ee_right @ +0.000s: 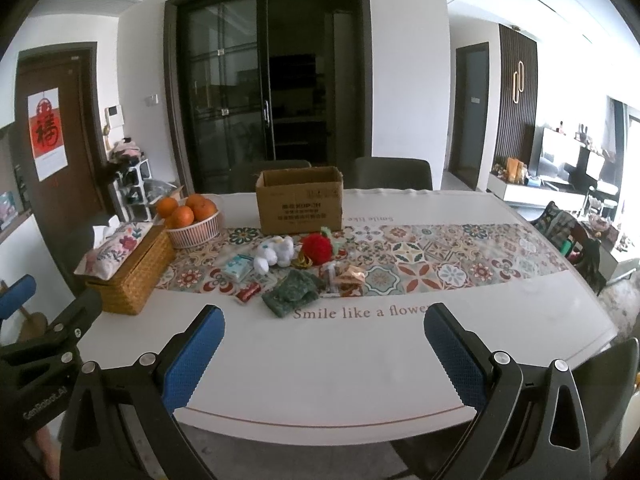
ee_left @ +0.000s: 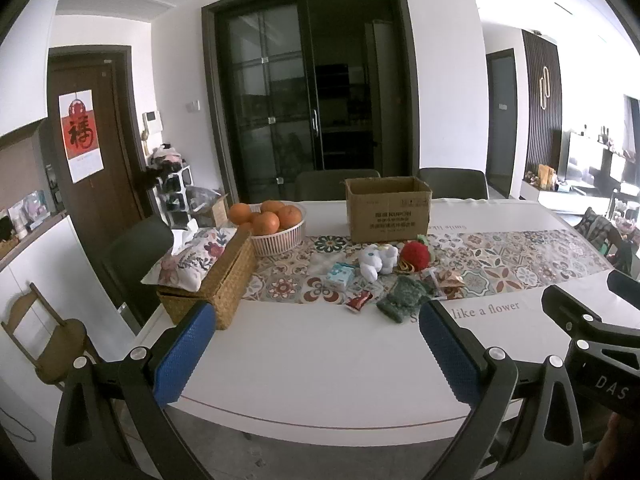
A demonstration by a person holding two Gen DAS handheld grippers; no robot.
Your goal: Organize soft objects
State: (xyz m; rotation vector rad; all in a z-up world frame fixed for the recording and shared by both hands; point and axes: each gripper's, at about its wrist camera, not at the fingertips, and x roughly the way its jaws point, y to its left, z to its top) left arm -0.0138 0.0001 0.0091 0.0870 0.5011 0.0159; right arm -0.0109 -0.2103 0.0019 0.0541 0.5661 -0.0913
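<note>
White surface (ee_right: 360,360) cluttered; plush (ee_right: 276,256), red knit (ee_right: 316,250), green knit (ee_right: 292,294) outside box (ee_right: 300,200). Nothing sorted. Left tool (ee_left: 316,344), right tool (ee_right: 324,344) both open, empty.

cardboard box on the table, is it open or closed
Open: the cardboard box stands upright with its top flaps raised and the opening visible. What is inside cannot be seen.

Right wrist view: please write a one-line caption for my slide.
Open right gripper faces soft toys and a cardboard box on the table.
</note>
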